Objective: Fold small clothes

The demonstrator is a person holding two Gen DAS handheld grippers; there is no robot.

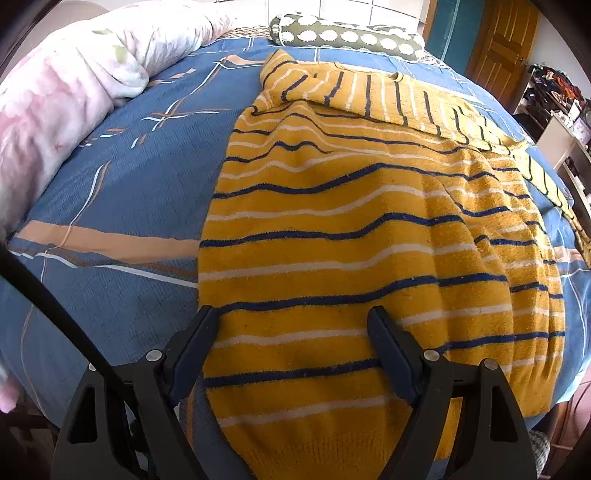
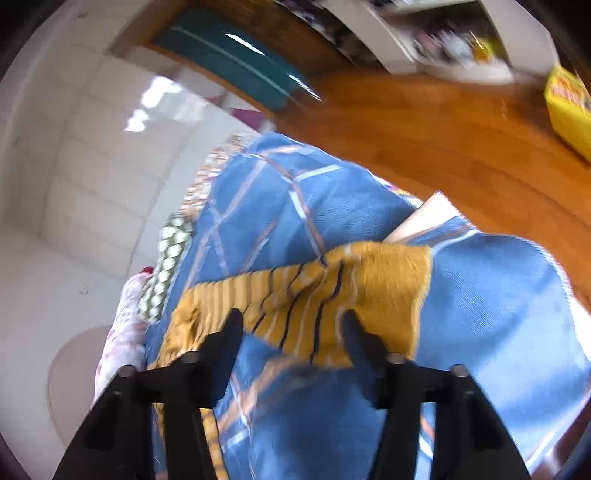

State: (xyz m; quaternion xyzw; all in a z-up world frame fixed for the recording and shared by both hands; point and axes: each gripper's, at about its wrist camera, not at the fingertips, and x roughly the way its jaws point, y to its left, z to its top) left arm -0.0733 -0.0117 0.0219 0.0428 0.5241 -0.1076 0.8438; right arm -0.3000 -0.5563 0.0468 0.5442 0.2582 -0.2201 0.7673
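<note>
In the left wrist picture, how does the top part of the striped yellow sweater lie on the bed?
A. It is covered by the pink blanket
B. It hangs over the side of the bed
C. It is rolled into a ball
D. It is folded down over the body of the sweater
D: the top band of the sweater lies turned over its body, with stripes running crosswise there.

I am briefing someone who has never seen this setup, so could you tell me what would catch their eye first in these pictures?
The mustard-yellow striped sweater dominates, spread across the blue patterned bedsheet with one sleeve folded over its top. A pink floral quilt is bunched along the bed's left edge, and a dotted olive bolster lies at the far end. The left claw hovers open over the sweater's hem.
</note>
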